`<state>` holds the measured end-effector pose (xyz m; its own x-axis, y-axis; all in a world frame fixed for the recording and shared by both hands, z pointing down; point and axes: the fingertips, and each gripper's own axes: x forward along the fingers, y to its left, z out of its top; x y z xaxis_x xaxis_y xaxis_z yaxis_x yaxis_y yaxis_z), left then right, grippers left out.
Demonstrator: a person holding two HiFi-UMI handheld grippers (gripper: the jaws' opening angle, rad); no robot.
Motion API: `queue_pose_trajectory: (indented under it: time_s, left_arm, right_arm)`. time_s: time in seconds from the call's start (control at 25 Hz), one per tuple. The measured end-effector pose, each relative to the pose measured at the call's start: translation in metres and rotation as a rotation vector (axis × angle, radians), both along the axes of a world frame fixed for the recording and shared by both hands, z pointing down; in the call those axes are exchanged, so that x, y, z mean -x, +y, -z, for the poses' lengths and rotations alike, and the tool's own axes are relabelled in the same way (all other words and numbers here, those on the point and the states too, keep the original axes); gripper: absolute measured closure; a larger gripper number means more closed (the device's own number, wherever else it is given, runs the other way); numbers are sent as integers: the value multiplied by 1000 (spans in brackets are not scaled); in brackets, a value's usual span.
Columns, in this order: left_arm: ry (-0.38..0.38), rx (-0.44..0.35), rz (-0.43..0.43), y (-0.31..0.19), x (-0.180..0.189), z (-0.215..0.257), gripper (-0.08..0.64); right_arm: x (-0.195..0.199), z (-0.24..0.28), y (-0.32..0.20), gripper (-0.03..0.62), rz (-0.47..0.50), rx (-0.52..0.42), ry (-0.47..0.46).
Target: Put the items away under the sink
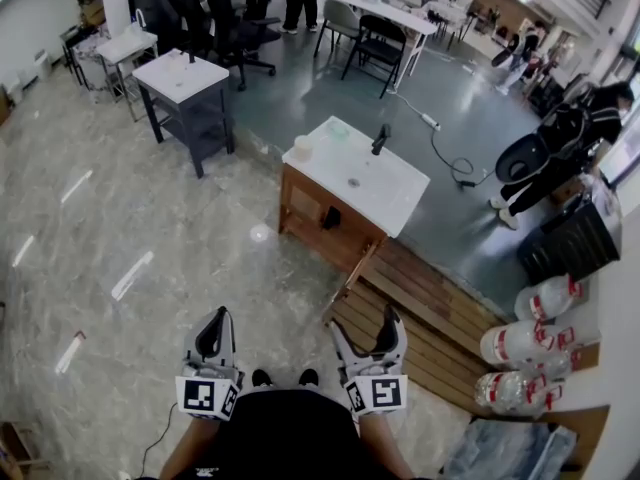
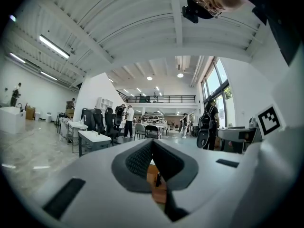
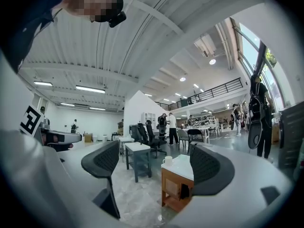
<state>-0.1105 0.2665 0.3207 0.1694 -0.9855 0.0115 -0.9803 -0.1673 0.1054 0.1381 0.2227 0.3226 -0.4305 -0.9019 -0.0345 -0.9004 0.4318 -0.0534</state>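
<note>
Left gripper [image 1: 217, 316] fingers pressed together, empty, right gripper [image 1: 366, 326] fingers spread wide, holding nothing

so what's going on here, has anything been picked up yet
A person stands back from the wooden sink cabinet with a gripper in each hand, both held level toward it. The left gripper is shut on nothing. The right gripper has its jaws wide apart, empty. A cup sits on the cabinet's top; nothing is being handled.

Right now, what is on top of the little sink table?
A pale cup sits at one corner and a black tap stands at the far edge. Whatever is inside the cup is hidden from here.
</note>
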Motion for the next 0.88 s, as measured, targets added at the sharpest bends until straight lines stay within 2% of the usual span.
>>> queue_pose_trajectory:
  time_s: [0.36,0.4,0.52,0.56,0.64,0.8,0.88]
  left_arm:
    - [-1,16,17,8,53,-10,554]
    - [-20,14,19,9,56,-11,554]
    - [-153,-33,18,8,57,-9,554]
    - [-175,-41,11,6,56,-8,554]
    - [-162,-31,-8,-3,56,-9,554]
    - [-75,-11,-26,-26,60,-16,554]
    - [-65,1,-33,-42,63,-20,554]
  right_arm:
    - [47,-8,1,137,11,8,21]
    - [50,-9,1,137,11,10,24]
    - [59,-10,-3,137,11,14,37]
    - [61,-10,-6,137,9,15,42]
    - [65,-12,-13,137,6,20,44]
    - [70,-18,-31,137,1,27,44]
    - [75,-18,-46,137,-1,23,38]
